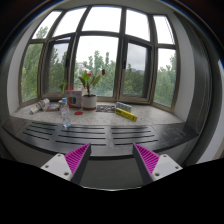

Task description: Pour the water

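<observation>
A clear plastic water bottle (66, 113) stands upright on the grey windowsill (140, 120), far beyond the fingers and to their left. A potted plant (89, 93) with green leaves and pink flowers in a white pot stands just behind it. My gripper (112, 158) is open and empty, its two pink pads (76, 156) wide apart above the near slatted ledge.
A yellow object (125, 113) lies on the sill right of the pot. Small items, one of them red (70, 93), sit at the sill's left (45, 104). A bay window (100, 50) with trees outside closes the back. A slatted grey ledge (100, 133) lies ahead.
</observation>
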`<state>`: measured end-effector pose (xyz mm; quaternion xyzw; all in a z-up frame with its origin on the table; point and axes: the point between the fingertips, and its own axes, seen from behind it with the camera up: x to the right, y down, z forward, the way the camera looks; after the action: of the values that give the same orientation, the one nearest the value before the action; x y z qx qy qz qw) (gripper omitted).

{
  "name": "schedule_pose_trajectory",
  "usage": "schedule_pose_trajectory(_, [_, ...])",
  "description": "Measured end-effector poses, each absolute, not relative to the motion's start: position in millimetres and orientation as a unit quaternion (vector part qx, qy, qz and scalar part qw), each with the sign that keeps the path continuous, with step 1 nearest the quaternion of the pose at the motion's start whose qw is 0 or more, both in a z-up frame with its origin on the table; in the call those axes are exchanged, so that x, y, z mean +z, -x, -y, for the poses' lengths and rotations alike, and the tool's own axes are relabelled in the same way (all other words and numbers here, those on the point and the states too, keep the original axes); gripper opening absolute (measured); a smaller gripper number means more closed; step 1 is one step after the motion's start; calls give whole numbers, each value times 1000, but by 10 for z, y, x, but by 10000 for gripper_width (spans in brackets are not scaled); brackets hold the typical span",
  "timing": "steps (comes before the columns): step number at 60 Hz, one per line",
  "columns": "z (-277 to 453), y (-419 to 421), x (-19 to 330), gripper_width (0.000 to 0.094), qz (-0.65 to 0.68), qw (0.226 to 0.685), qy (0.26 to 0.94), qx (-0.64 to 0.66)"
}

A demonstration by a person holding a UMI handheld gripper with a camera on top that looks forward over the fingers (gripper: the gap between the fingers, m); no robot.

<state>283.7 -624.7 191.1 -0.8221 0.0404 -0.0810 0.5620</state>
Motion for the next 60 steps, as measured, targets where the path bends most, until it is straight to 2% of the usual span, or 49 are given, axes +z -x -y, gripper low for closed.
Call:
schedule_pose_trajectory(13, [6207, -2722, 1635, 858, -37, 544, 831, -106])
schedule_pose_trajectory(20, [6151, -2474, 1359, 857, -33, 532, 838, -120])
schedule_pose_trajectory(38, [5748, -1416, 792, 856, -64, 515, 848, -112])
schedule_pose_trajectory(47, [5138, -797, 808, 855, -59, 535, 837, -99])
schedule_pose_trajectory(60, [3866, -75, 949, 857, -25, 570, 819, -67])
